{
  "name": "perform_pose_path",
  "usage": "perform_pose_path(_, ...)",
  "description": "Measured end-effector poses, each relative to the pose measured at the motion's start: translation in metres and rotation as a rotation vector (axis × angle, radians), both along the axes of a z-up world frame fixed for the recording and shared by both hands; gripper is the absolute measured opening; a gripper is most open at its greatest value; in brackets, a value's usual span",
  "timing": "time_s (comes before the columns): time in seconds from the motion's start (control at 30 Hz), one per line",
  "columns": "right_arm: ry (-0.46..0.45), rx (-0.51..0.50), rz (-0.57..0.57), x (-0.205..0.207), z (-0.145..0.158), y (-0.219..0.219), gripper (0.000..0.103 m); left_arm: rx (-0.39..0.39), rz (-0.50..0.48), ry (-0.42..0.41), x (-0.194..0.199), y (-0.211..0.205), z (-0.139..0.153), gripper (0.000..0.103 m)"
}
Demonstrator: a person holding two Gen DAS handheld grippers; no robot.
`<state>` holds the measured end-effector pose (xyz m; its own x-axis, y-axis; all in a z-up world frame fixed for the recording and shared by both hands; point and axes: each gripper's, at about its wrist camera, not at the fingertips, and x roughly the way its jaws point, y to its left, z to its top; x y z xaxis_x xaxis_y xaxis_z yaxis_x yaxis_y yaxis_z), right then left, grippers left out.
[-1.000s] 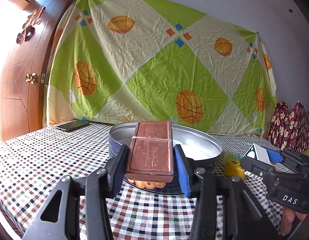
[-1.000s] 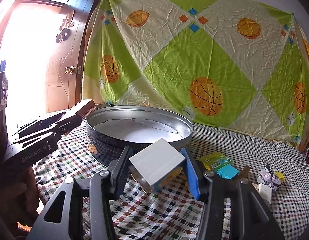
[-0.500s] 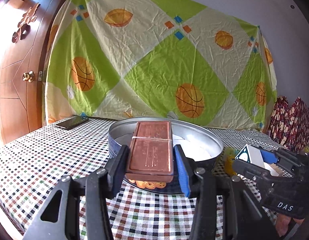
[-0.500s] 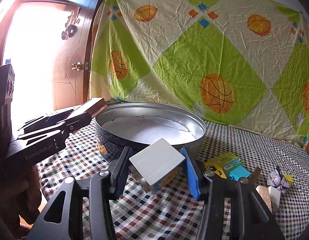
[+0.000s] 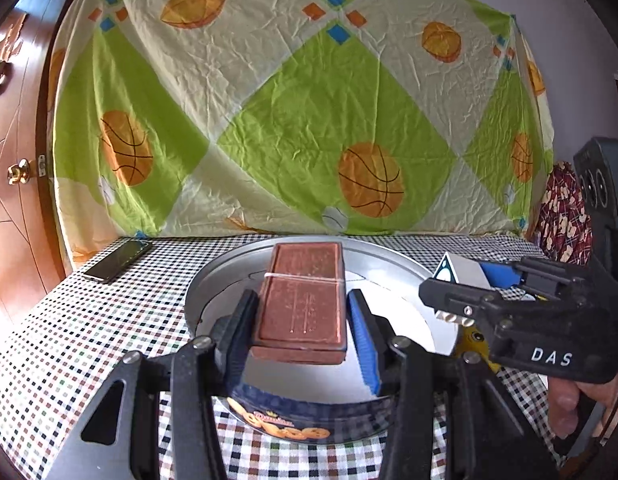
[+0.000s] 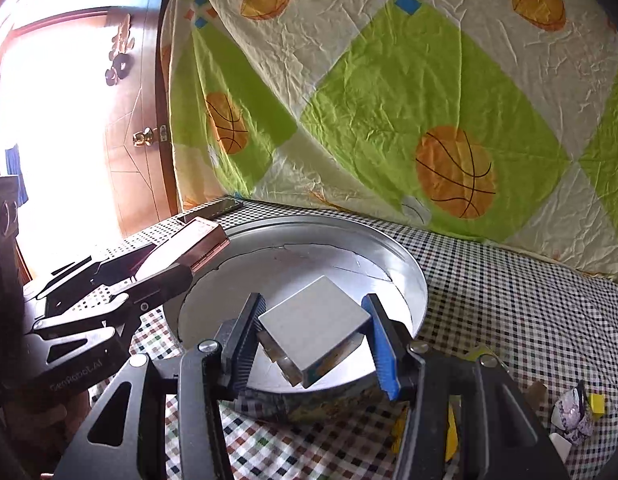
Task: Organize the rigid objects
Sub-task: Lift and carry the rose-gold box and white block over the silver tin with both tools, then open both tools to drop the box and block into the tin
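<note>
A: Now, how should both loads go into the cookie tin (image 5: 293, 430)?

B: Carry each past the rim, lower until it nearly meets the white liner, then part the jaws, keeping the two grippers apart so they don't knock

A: What's held?

B: The left gripper (image 5: 303, 322) is clenched on a copper-brown flat box (image 5: 303, 298) with a pale band across it, poised over the tin's near rim. The right gripper (image 6: 315, 334) grasps a grey-white cube block (image 6: 313, 322), tilted, corner forward, above the tin's inside
</note>
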<state>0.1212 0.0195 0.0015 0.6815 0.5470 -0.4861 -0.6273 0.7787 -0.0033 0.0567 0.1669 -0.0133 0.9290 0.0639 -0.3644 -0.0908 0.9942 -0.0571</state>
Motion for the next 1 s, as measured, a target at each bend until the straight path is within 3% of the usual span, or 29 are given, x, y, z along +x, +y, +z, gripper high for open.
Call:
perform_pose_path(0.2,0.111,-0.042,-0.015,0.052,-0.01,0.028,0.053,-0.02,0.045,0.204,0.057,0.023,-0.004,0.045)
perform_pose_path(0.3,0.16,-0.074,-0.018,0.071,-0.018,0.04,0.053,-0.054,0.048,0.253,0.075,0.034,-0.007,0.045)
perform_pose_path(0.57,0.224,-0.087,-0.058,0.103,-0.026,0.045,0.053,-0.044,0.068,0.359,0.109,0.047,-0.017,0.045)
perform_pose_path(0.63,0.233,-0.092,-0.057,0.105,-0.027,0.047,0.053,-0.041,0.08,0.367,0.113,0.05,-0.018,0.046)
perform_pose_path(0.73,0.221,-0.074,-0.072,0.102,-0.024,0.045,0.073,-0.038,0.103,0.345,0.111,0.052,-0.015,0.05)
perform_pose_path(0.8,0.219,-0.06,-0.075,0.098,-0.022,0.039,0.073,-0.036,0.115,0.323,0.105,0.051,-0.012,0.064)
perform_pose_path(0.9,0.182,-0.046,-0.091,0.083,-0.015,0.019,0.073,-0.027,0.139,0.265,0.085,0.046,-0.005,0.066)
perform_pose_path(1.0,0.147,-0.005,-0.101,0.058,-0.01,-0.016,0.073,-0.015,0.155,0.176,0.054,0.031,0.0,0.078)
